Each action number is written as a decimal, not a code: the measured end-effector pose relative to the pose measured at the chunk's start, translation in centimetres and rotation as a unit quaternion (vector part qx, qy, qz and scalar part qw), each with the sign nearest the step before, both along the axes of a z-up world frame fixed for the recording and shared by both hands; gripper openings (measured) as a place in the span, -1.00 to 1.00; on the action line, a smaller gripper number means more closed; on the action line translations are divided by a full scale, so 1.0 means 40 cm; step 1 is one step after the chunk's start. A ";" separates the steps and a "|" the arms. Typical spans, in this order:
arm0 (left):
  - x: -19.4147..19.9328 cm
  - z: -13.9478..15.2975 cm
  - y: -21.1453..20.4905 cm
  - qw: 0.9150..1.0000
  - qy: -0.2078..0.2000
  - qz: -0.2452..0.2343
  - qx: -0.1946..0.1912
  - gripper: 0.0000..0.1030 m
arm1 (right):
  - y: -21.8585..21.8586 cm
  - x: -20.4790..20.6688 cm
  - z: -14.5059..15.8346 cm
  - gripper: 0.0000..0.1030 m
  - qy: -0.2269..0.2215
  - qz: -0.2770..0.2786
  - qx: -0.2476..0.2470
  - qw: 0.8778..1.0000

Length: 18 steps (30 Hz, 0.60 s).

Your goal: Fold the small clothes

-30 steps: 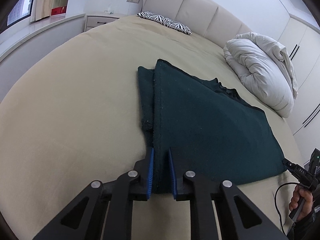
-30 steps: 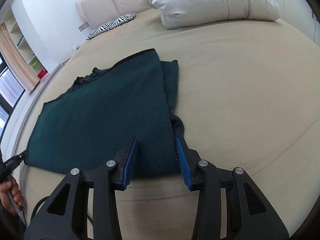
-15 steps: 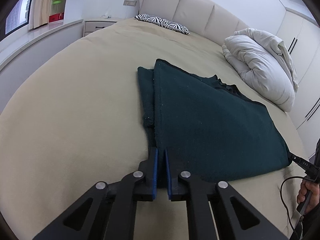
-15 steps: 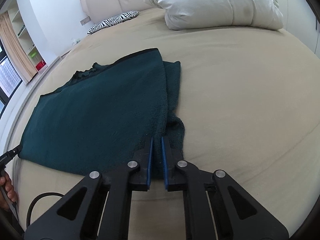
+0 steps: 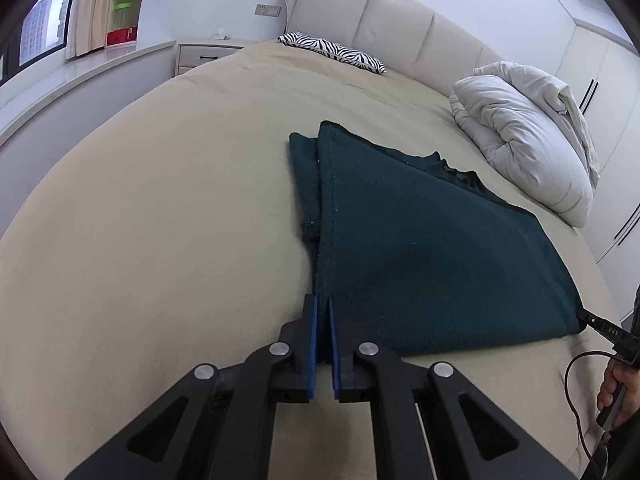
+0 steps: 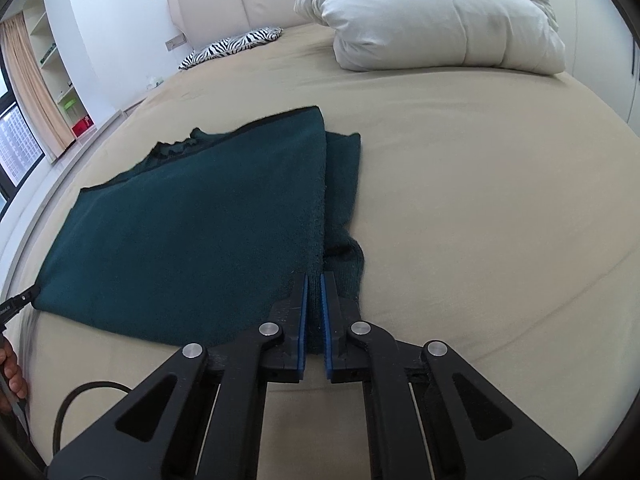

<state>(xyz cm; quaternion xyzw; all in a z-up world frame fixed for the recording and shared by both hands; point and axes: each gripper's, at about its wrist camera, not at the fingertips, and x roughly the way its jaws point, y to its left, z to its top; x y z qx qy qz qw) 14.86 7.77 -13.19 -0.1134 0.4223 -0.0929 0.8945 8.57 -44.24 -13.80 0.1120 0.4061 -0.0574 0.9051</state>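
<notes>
A dark green knit garment [image 5: 420, 248] lies flat on the beige bed [image 5: 160, 220], with a sleeve folded in along each side. My left gripper [image 5: 322, 304] is shut on its near left corner. In the right wrist view the same garment [image 6: 200, 216] spreads to the left, and my right gripper [image 6: 315, 280] is shut on its near right corner beside the folded sleeve [image 6: 344, 184]. The tip of the right gripper shows at the garment's far corner in the left wrist view [image 5: 596, 322].
A bunched white duvet [image 5: 528, 140] lies at the right of the bed, large in the right wrist view [image 6: 432, 20]. A zebra-print pillow [image 5: 336, 52] sits by the padded headboard [image 5: 400, 28]. A nightstand [image 5: 204, 54] and window ledge stand to the left.
Both grippers closed from open onto the garment's near corners. Both views have drawn back and up a little, with the corners in the jaws.
</notes>
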 end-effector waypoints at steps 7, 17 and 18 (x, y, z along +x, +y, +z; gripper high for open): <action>0.008 -0.016 0.005 1.000 0.011 0.003 -0.006 -0.87 | -0.017 -0.011 -0.031 -0.91 0.019 -0.008 0.018 1.000; 0.008 -0.020 0.015 1.000 0.014 0.000 -0.008 -0.87 | -0.032 -0.021 -0.050 -0.91 0.022 -0.018 0.041 0.999; 0.006 -0.018 0.015 1.000 0.013 -0.001 -0.008 -0.87 | -0.031 -0.022 -0.049 -0.91 0.021 -0.018 0.041 0.999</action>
